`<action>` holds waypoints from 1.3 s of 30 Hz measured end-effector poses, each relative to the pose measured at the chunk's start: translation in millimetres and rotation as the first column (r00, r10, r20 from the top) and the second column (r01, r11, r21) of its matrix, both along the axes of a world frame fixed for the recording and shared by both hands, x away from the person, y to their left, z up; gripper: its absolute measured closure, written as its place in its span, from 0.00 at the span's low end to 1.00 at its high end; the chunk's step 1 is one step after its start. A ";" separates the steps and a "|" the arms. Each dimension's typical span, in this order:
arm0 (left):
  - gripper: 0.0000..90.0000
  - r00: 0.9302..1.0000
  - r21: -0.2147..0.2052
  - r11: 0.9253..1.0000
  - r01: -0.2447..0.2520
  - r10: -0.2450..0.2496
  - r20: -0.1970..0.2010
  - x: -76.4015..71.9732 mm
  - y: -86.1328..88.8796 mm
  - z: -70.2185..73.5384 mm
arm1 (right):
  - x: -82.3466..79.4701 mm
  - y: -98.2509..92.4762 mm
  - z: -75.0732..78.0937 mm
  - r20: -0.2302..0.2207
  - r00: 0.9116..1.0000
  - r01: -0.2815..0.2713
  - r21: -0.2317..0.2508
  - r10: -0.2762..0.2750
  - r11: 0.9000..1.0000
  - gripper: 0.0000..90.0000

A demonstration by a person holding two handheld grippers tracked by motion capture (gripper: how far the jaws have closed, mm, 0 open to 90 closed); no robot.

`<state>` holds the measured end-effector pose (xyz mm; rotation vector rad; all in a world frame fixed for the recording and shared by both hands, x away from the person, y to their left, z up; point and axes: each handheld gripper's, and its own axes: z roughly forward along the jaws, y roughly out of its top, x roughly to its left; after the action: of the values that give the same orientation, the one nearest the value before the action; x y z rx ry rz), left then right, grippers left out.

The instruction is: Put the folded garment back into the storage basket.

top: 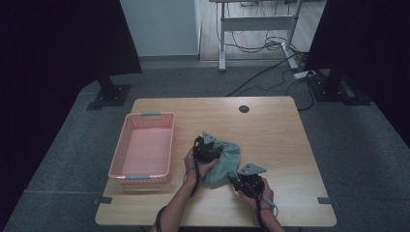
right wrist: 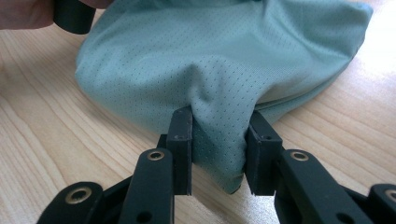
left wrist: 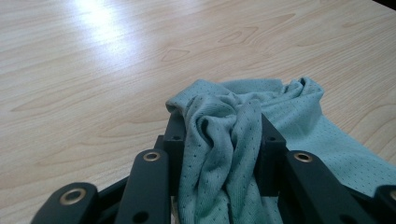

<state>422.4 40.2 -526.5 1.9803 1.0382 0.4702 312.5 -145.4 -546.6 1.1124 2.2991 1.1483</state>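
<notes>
Gripping a bunched fold of the green mesh cloth between the jaws of the right gripper, near the table's front edge; fabric pinched there and hanging just past the jaw tips in the right gripper view. Clamping another gathered fold with the left gripper, a little farther in, with cloth bulging up between its jaws in the left gripper view. Holding both tongs clenched on the same garment, then, one at each end of it.

Lying as a rumpled, half-gathered heap on the wooden table, the cloth spanning the gap between the left gripper and the right gripper in the high view, partly resting on the wood and partly lifted at the pinched spots.

Sitting well apart to the left, the pink basket, looking empty as far as the high view shows.

Judging progress: grasping apparently done on both sides, but nothing folded flat or moved toward the basket yet. Probably remaining: lifting or straightening the cloth, then carrying it wherever intended, possibly into that basket. Beyond the table, cables trailing across the floor.
</notes>
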 end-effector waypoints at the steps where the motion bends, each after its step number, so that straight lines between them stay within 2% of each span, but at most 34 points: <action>1: 0.71 1.000 -0.002 1.000 0.000 0.000 0.001 -0.3 -0.7 0.3 | -0.5 0.4 1.2 0.005 1.000 -0.003 -0.003 0.003 1.000 0.75; 18: 0.72 1.000 0.000 1.000 0.011 -0.011 0.008 -2.9 -6.1 8.2 | -4.4 1.1 8.7 0.034 0.999 -0.004 -0.011 0.004 1.000 0.76; 39: 0.72 0.999 -0.002 1.000 0.011 -0.011 0.030 -6.8 -8.5 23.6 | -8.5 -3.0 26.7 0.074 0.997 0.001 0.001 -0.002 1.000 0.77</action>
<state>415.5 31.6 -502.9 1.9708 1.0080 0.4907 304.1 -148.4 -519.9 1.0541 2.2418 1.1702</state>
